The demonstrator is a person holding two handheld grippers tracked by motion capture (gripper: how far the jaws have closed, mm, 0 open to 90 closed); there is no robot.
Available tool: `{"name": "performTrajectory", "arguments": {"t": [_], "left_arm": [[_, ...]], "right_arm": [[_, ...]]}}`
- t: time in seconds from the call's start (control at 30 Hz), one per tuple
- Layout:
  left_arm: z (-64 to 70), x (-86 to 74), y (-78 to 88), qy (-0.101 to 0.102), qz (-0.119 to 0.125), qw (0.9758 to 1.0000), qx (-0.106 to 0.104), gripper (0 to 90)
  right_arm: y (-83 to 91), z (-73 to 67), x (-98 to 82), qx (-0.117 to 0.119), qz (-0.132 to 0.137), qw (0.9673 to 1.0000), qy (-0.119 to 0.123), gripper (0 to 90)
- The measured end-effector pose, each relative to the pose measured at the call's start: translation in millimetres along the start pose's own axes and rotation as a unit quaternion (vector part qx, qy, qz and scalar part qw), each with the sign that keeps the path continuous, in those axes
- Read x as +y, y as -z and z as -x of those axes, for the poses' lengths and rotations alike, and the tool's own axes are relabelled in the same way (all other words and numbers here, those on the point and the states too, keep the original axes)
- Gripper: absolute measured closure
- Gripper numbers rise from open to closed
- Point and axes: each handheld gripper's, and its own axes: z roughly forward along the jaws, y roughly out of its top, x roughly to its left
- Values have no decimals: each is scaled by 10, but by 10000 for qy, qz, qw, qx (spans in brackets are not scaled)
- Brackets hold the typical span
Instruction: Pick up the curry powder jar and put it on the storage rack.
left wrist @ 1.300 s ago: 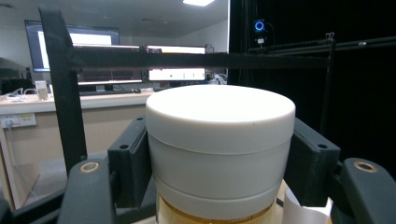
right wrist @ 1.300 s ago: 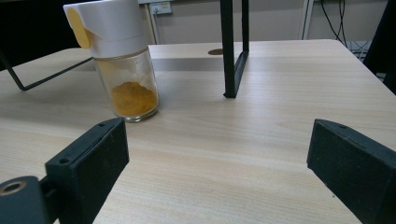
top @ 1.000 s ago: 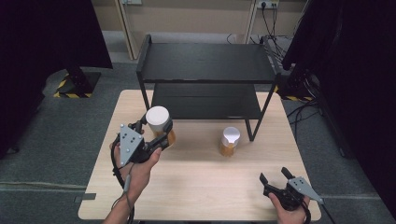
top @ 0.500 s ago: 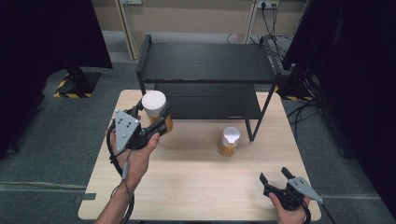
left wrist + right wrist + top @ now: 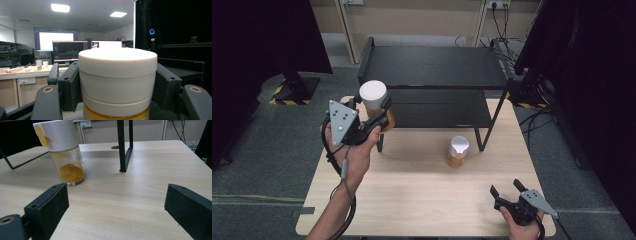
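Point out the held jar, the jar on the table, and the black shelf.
held jar [image 5: 117, 75], left gripper view, white lid
jar on the table [image 5: 71, 173], right gripper view, glass body
black shelf [image 5: 432, 67], high view, top deck

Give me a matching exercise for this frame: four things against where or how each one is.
Things:
1. left gripper
2. right gripper
3. second jar
4. black shelf rack

States:
A. stands on the table, untouched
B. jaws open, low over the table's near edge
C. at the table's far side
D. shut on the white-lidded jar, held up in the air

Pairs: 1-D, 2-B, 3-A, 4-C
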Motion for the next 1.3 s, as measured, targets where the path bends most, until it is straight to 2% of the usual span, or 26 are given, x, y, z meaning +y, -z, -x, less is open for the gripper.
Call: {"name": "performTrajectory", "arguments": {"t": [0.4, 0.9, 1.3], "left_arm": [[-27, 238, -168, -33, 57, 9999, 109, 338], [-38, 423, -323, -16, 101, 9998, 162, 338], [-46, 609, -524, -67, 82, 9995, 307, 338]], "right_arm": [[-2, 3, 5, 2, -12, 10000, -17, 56], [-5, 5, 11, 6, -29, 10000, -19, 56], [-7, 11, 15, 22, -41, 10000, -17, 56]]}}
